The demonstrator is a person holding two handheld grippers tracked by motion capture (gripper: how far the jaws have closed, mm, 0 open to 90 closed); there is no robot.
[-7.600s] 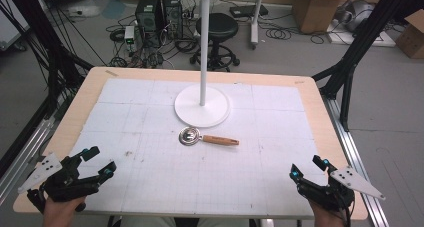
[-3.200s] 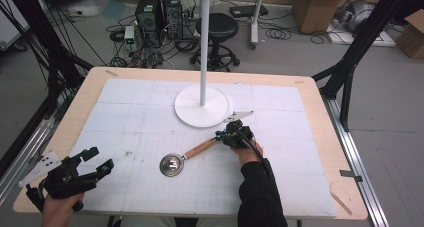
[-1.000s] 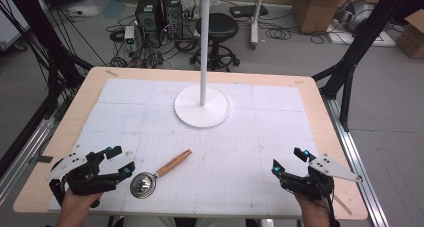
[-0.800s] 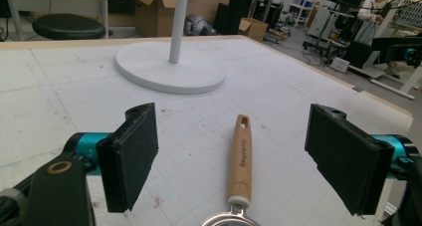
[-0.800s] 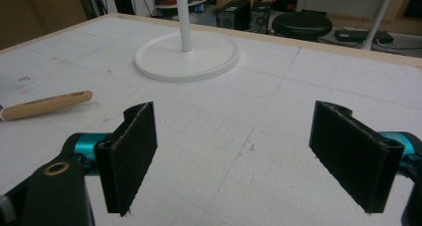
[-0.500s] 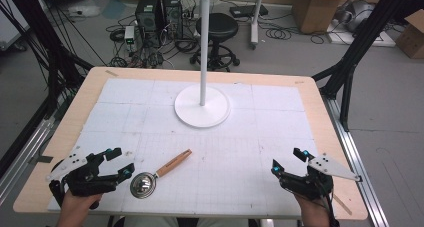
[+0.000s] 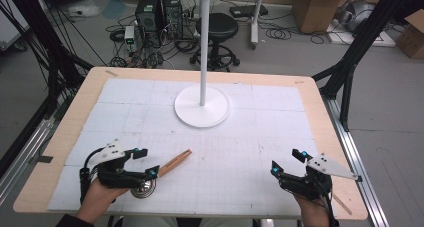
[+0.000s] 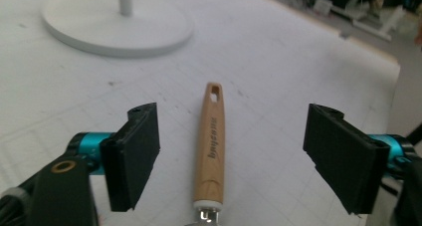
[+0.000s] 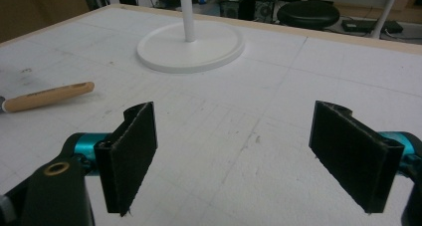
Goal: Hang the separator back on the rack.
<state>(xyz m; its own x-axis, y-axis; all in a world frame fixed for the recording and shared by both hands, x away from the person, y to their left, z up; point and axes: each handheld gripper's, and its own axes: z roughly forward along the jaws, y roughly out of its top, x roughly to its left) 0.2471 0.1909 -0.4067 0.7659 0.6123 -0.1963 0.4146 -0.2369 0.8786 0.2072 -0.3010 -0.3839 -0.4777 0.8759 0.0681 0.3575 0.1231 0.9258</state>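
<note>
A utensil with a light wooden handle [image 7: 175, 163] and a round metal head [image 7: 143, 188] lies on the white mat at the front left. My left gripper [image 7: 145, 162] hovers over its head end. In the left gripper view the handle [image 8: 214, 141] runs up the middle between the two black pads [image 8: 134, 156], which stand wide apart and clear of it. These jaws have just been closing a little, with the handle between them and untouched. My right gripper [image 7: 288, 162] rests open at the front right, with nothing between its jaws [image 9: 234, 151]. The handle [image 9: 47, 96] lies far to its left.
A white coat-stand with a round base [image 7: 202, 107] and thin pole [image 7: 203, 42] stands at the mat's middle back. The wooden table edge [image 7: 70, 137] frames the mat. Boxes, a stool and cables lie on the floor beyond.
My left gripper has slid right over the utensil, so its jaws now straddle the handle near the metal head. The right gripper has kept still.
</note>
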